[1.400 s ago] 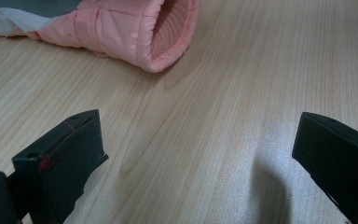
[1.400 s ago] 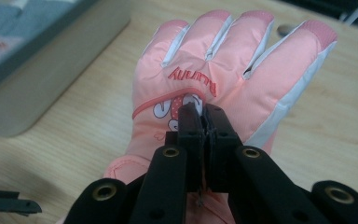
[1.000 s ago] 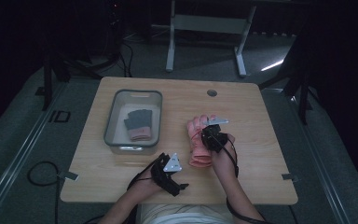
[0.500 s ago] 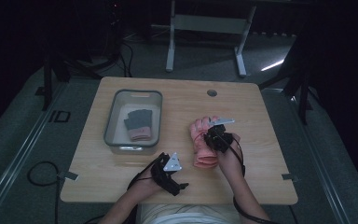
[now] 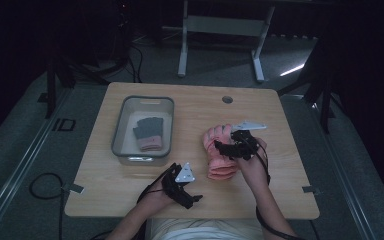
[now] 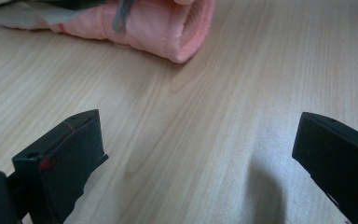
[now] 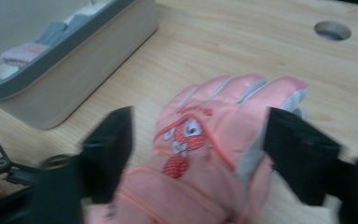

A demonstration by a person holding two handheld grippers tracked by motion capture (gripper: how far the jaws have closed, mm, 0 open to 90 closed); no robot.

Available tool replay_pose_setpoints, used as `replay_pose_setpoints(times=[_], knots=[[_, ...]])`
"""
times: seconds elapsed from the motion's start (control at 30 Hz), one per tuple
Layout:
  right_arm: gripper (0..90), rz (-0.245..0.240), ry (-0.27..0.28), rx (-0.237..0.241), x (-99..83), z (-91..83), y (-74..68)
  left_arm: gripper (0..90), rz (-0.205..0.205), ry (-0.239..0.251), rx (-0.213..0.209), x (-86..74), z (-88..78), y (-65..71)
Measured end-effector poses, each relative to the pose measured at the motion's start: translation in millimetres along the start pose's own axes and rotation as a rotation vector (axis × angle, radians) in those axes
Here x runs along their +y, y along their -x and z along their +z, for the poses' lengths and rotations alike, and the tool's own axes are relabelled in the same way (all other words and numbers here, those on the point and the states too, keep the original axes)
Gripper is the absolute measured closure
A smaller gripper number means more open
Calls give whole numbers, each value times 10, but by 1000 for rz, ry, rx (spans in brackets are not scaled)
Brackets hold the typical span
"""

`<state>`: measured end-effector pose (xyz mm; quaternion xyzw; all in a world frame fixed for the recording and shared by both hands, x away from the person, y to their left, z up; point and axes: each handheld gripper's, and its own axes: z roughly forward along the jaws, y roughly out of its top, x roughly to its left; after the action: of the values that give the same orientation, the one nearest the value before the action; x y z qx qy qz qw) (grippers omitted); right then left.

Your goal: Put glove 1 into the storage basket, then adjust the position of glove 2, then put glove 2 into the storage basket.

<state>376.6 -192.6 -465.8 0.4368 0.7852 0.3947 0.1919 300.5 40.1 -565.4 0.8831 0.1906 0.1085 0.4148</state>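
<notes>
A pink glove [image 5: 219, 159] with a cartoon face lies flat on the wooden table [image 5: 280, 175], fingers pointing away from me. My right gripper [image 5: 228, 148] hovers just over its back. Its jaws have just been opening and now stand wide, with the pink glove [image 7: 205, 135] lying between and below them, not pinched; right gripper [image 7: 205, 147] is blurred. My left gripper [image 5: 192, 196] rests near the table's front edge, open over bare wood. In its own view the left gripper [image 6: 196, 154] faces the glove's cuff [image 6: 177, 32] a short way ahead.
A grey-rimmed tray [image 5: 142, 100] stands left of the glove and holds a dark grey and pink glove [image 5: 147, 134]. The tray's wall [image 7: 74, 65] is close on the right gripper's left. A round cable hole [image 5: 227, 99] sits near the far edge.
The right gripper's jaws have opened from shut to wide, releasing the pink glove, and the hand has lifted a little. The left gripper has stayed still.
</notes>
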Motion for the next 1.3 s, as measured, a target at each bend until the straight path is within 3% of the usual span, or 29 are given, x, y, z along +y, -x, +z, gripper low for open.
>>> replay_pose_setpoints(times=[0.13, 0.2, 0.43, 0.67, 0.73, 0.87, 0.9, 0.97, 1.03, 1.1, 1.13, 1.17, 1.3], knots=[[143, -17, 15, -9, -35, -46, 161, 17, -10, -1, 3, 22, -7, 8], [141, -21, 36, 10, -48, -83, 228, 16, -11, 0, 5, 33, -9, 19], [122, -89, 91, -9, -26, -241, 377, 17, -21, 11, 31, 99, -46, 13], [120, -50, 84, 48, -37, -349, 449, 34, -44, 105, 65, 254, -192, -2], [112, -28, 97, 69, -30, -371, 450, 33, -78, 132, 66, 337, -251, -20], [105, -7, 116, 112, -11, -383, 435, 33, -87, 127, 92, 534, -313, -57], [108, -11, 113, 104, -6, -375, 425, 33, -81, 129, 93, 585, -316, -70], [186, -19, 110, 85, 3, -350, 410, 36, -74, 129, 109, 677, -307, -93], [334, -24, 98, 83, 16, -315, 400, 45, -64, 135, 142, 778, -296, -121], [512, -33, 91, 78, 34, -264, 382, 86, -35, 144, 251, 890, -297, -136], [581, -43, 85, 67, 47, -224, 366, 111, -42, 143, 272, 940, -296, -161], [627, -55, 76, 59, 59, -187, 351, 119, -57, 143, 276, 976, -293, -189], [630, -57, 47, 58, 103, -13, 306, 136, -144, 116, 256, 1121, -225, -403]])
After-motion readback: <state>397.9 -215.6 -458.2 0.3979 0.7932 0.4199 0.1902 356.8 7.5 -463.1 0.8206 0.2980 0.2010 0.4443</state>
